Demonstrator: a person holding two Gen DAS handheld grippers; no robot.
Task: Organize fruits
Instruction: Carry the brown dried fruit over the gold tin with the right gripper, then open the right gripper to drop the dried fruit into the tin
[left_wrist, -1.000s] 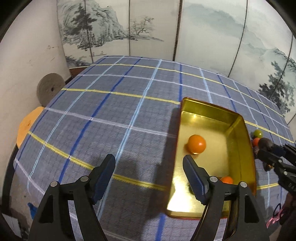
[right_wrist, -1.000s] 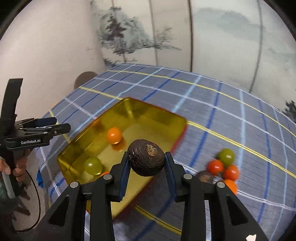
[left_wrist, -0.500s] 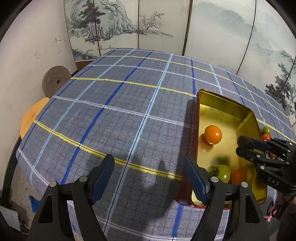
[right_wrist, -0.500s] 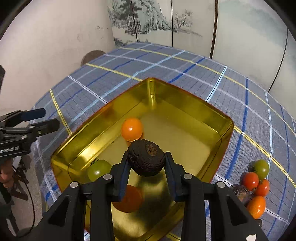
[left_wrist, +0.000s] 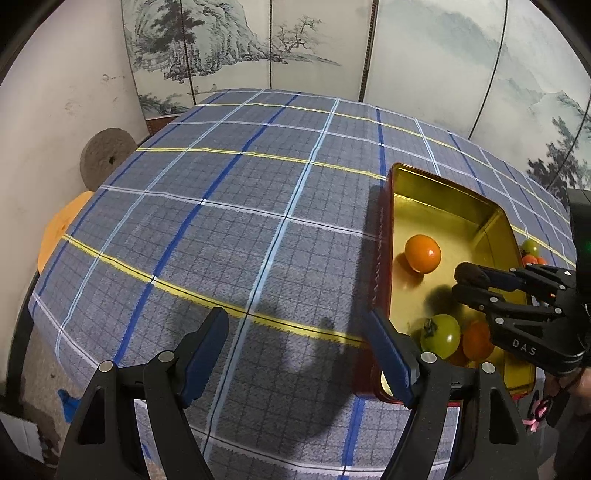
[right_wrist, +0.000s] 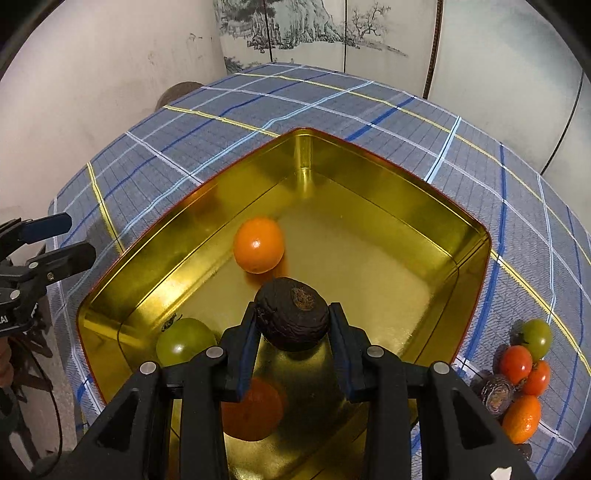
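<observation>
The dark wrinkled fruit (right_wrist: 292, 314) is pinched between the pads of the right hand-held gripper (right_wrist: 292, 325), hanging over the middle of the gold tin (right_wrist: 369, 177), so the floor below is where a release would drop it. An orange fruit (right_wrist: 259, 244) lies just beyond, a green tomato (right_wrist: 184, 339) to its left. The left hand-held gripper (left_wrist: 299, 354) stands spread and empty over the desk (left_wrist: 221, 221), beside the tin. Only the right view shows the loose fruit pile (right_wrist: 524, 365) outside clearly.

Right tool (right_wrist: 291, 325) clamping dark wrinkled fruit (right_wrist: 292, 314) above gold tin (right_wrist: 369, 173), orange fruit (right_wrist: 258, 244) inside
</observation>
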